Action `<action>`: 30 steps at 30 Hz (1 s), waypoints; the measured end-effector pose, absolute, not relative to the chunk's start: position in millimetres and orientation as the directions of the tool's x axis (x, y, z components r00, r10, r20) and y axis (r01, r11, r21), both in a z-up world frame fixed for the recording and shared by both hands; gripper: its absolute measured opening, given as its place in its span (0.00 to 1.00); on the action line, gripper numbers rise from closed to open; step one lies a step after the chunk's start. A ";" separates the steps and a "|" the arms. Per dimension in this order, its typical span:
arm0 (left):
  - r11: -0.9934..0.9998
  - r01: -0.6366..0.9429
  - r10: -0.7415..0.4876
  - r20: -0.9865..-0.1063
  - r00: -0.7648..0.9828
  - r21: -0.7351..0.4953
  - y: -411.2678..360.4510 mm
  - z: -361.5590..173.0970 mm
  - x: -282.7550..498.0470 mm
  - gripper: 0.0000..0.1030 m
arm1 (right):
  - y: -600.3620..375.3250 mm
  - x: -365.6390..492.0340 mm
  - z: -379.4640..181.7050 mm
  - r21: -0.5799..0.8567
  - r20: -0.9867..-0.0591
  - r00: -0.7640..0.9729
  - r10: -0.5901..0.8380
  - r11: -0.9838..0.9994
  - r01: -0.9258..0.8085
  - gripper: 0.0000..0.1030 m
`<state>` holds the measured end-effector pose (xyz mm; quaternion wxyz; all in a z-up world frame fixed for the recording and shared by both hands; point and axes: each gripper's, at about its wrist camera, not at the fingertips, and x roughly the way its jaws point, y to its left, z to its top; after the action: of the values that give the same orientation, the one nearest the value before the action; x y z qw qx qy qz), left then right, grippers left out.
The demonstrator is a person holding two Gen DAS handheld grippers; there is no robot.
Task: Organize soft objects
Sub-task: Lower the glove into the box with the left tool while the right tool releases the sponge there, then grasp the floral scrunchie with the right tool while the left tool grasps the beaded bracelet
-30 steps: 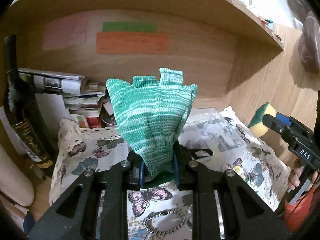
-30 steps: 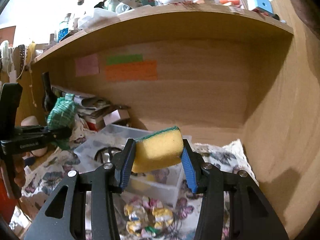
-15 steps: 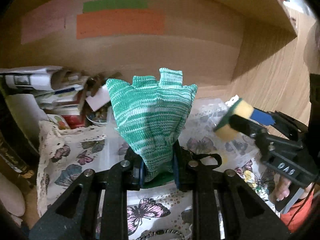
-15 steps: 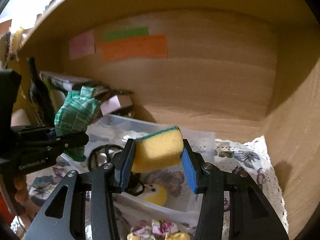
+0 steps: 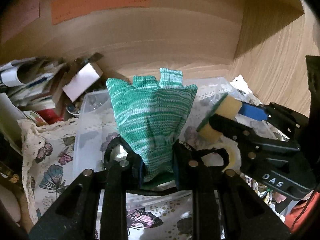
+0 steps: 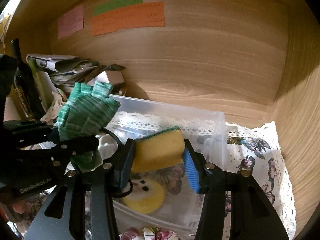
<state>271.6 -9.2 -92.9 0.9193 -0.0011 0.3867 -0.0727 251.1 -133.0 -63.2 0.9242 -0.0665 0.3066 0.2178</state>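
The left gripper [image 5: 157, 172] clenched the cuff of a green knitted glove [image 5: 151, 116], which hid much of the clear plastic bin [image 6: 219, 124] beneath. The right gripper [image 6: 158, 160] squeezed a yellow sponge [image 6: 159, 150] over that bin, half covering a round yellow toy [image 6: 148, 198].

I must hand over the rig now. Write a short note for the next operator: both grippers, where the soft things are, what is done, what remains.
Left gripper: shut on the green knit glove, held upright over the clear plastic bin.
Right gripper: shut on the yellow sponge, also above the bin.
Done: a yellow round smiley-face item already lies in the bin.
Left: probably lower and release glove and sponge into the bin. The grippers are close together, so release one at a time.
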 end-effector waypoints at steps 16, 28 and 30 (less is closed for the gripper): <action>0.992 0.118 -0.125 -0.632 0.765 -0.054 5.3 -57.7 241.8 0.69 | -145.3 234.7 -43.7 -0.016 -0.524 0.782 0.337 0.914 -0.405 0.74; 0.996 0.083 -0.079 -0.531 0.844 -0.015 22.5 -26.2 176.7 0.98 | -168.4 184.0 -12.7 -0.012 -0.425 0.823 0.376 0.907 -0.420 0.87; 0.997 0.083 -0.074 -0.537 0.840 -0.008 23.7 -29.7 168.7 0.98 | -170.2 176.4 -12.4 -0.017 -0.421 0.824 0.379 0.905 -0.425 0.87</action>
<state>168.7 23.7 -29.7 0.9591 0.0079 0.2799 -0.0408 176.4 -170.2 -12.4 0.9534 -0.0552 0.2084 0.2108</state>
